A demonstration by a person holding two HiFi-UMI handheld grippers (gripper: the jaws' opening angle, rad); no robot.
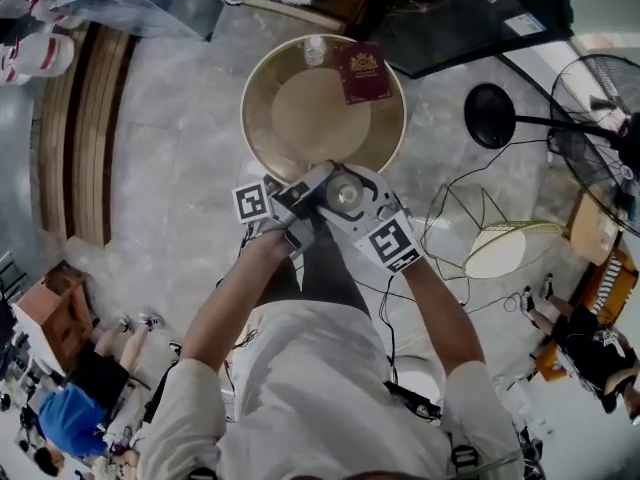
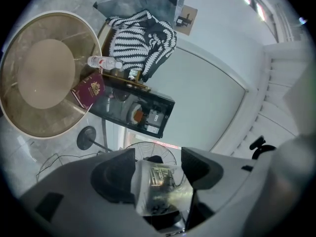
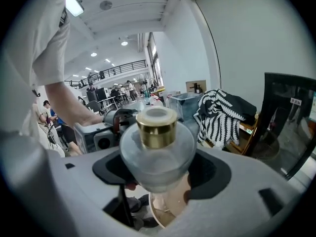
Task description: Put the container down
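The right gripper jaws pinch a frosted gold-capped bottle; the left gripper jaws pinch clear plastic wrapping (crumpled).

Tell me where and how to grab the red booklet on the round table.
Pinch the red booklet by its edge at the round table's rim, coming from outside: it lies thin and flat, and that edge seems propped on the rim, leaving room beneath.

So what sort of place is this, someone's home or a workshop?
Likely a large open workshop hall, not a home: strip lights on a high ceiling, a balcony railing with people at desks below, and loose cables on the floor.
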